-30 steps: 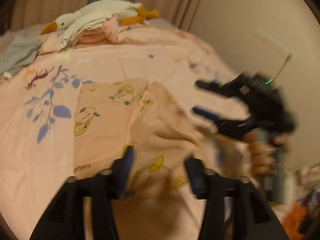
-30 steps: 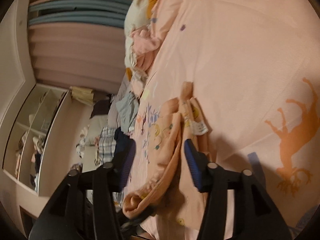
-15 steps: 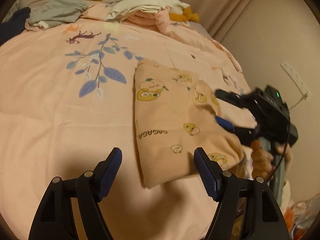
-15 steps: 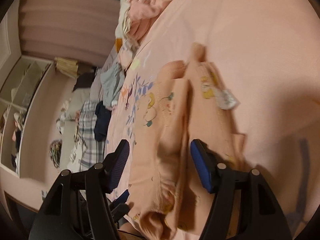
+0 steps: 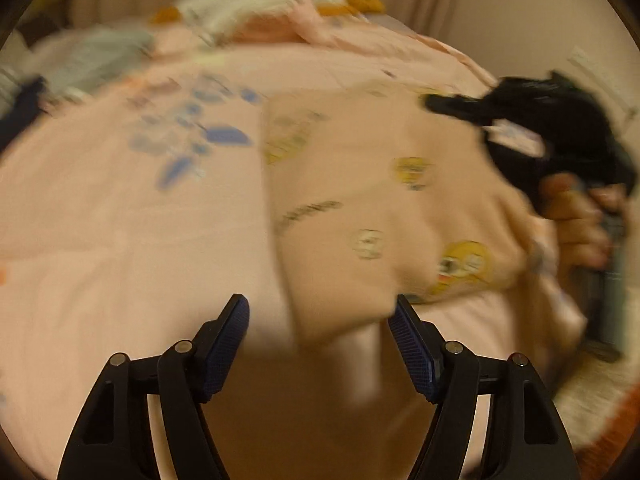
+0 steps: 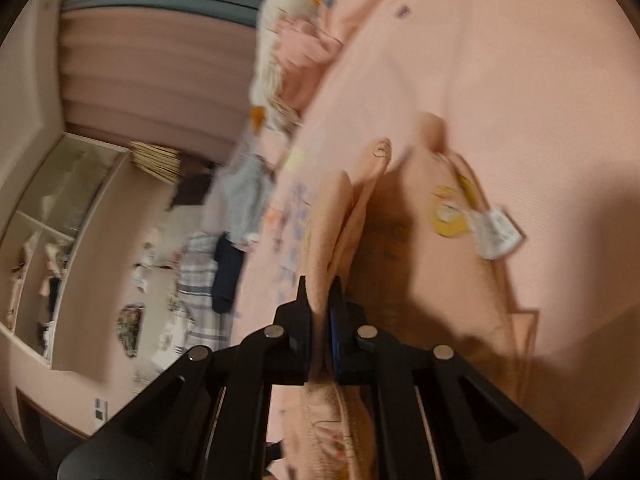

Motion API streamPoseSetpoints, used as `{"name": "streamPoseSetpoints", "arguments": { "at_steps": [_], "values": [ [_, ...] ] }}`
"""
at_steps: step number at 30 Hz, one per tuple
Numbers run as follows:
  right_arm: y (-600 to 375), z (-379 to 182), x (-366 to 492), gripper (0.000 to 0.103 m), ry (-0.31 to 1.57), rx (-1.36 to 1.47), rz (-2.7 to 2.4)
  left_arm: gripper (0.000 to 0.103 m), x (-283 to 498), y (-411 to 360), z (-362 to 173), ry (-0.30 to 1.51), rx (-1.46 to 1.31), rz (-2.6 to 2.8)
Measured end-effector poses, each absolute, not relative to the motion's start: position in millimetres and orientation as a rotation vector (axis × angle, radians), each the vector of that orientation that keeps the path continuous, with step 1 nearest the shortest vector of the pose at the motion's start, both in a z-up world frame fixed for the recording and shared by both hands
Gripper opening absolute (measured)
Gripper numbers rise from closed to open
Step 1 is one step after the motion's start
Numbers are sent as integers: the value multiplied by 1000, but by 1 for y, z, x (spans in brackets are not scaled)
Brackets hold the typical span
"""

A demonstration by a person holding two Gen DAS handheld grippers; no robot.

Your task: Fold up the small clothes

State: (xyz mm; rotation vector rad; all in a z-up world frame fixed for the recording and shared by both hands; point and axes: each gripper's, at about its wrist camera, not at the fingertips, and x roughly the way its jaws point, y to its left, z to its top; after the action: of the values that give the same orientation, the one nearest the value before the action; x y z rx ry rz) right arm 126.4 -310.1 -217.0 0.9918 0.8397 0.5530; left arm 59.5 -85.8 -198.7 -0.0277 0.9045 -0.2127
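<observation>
- A small peach garment [image 5: 352, 208] printed with yellow cartoon figures lies partly folded on a bed [image 5: 120, 240] with a pink cover; its near corner reaches toward the lower middle of the left wrist view.
- The right hand-held gripper [image 6: 320, 312] has just been closing, and its jaws now pinch a raised fold of the garment's edge between the pads.
- A white care label [image 6: 496, 232] sticks out from the garment on the right.
- The person's hand [image 5: 576, 220] wraps the right tool's grip, held beside the garment's right edge.
- The left hand-held gripper [image 5: 320, 344] tilts downward over the bed, jaws spread wide, gripping nothing; the garment's corner sits just beyond its tips.
- A pile of clothes [image 5: 272, 12] lies at the bed's far end.
</observation>
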Motion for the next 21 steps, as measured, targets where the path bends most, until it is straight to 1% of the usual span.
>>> {"name": "streamPoseSetpoints", "arguments": {
  "at_steps": [3, 5, 9, 13, 16, 19, 21],
  "values": [
    [-316, -207, 123, 8, 805, 975, 549, 73, 58, -94, -203, 864, 14, -197],
    [-327, -207, 122, 8, 779, 1025, 554, 73, 57, -98, -205, 851, 51, -163],
    [-346, -205, 118, 8, 746, 1079, 533, 72, 55, -95, -201, 879, 19, -244],
    [-357, -206, 110, 8, 793, 1041, 413, 72, 60, -88, -203, 864, 36, -152],
    [-366, -211, 105, 8, 821, 1043, 403, 72, 66, -79, -206, 902, -34, -170],
    [-354, -207, 105, 13, 925, 818, 247, 72, 69, -75, -206, 914, -69, -169],
    [-351, -210, 104, 25, 960, 751, 180, 72, 65, -77, -205, 921, -52, -154]
  ]
}}
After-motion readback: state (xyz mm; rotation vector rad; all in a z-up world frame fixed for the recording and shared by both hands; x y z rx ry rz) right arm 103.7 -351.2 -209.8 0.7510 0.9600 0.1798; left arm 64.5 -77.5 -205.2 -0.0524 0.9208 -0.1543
